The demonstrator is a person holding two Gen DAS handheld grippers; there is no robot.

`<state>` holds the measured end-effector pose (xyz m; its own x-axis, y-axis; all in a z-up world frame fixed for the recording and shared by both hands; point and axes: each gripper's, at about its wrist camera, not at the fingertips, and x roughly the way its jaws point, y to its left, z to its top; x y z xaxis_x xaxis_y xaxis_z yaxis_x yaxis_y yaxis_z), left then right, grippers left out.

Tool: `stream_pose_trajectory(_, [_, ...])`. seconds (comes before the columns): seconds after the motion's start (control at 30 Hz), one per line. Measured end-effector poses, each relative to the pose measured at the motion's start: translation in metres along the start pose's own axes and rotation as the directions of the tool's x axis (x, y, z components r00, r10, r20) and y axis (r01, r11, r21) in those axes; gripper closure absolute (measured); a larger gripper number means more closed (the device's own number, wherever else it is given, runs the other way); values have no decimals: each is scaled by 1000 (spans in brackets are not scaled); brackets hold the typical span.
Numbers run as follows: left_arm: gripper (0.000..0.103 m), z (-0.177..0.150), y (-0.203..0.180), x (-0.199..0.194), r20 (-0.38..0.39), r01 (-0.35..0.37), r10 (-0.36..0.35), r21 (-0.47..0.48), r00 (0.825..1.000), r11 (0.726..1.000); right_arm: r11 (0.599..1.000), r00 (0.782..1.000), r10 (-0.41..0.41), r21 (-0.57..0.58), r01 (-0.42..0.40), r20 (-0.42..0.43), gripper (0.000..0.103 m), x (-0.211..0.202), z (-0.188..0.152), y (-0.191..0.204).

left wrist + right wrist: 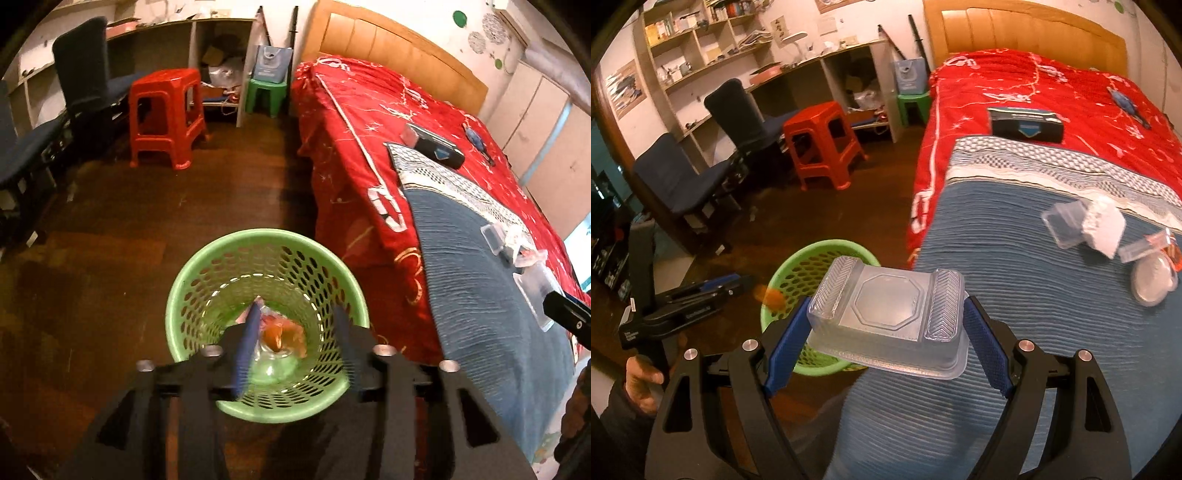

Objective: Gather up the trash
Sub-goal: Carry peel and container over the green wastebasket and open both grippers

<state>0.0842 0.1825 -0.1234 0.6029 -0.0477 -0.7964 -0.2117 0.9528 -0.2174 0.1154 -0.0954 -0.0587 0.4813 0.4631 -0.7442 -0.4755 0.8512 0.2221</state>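
Trash: clear plastic tray (890, 317) is clamped inverted in right gripper (886, 332) for carrying to green basket (207, 266); left gripper (295, 339) is held parted above basket, nothing gripped, orange wrapper (277, 338) below.

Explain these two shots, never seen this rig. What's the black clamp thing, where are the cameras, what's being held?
There is no robot here: a person holds a hand-held gripper in each hand, and each one carries a fisheye camera that looks along its two fingers.

The left wrist picture looks down into a green basket on the wooden floor. The left gripper stands open over it, and an orange wrapper shows between its fingers, inside the basket.

The right wrist picture shows the right gripper shut on a clear plastic tray, held upside down. At its left you see the person's hand on the other gripper.

On the blue blanket lie more trash pieces: a small clear box, a white wad and a round lid. A black box sits on the red bedspread.
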Motion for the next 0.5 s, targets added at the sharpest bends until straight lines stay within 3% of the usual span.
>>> stream_pose_trajectory(0.3, [34,-11,26,-13,18,-34,35,-51,999,998,998,997,60,-22,-61,-49,22,29,8,27])
stream_pose_trajectory(0.5, [21,-17,36,-30,58,-97,97,-9,994,995,995,993,84,-50,-88,-79,21,51,12,52])
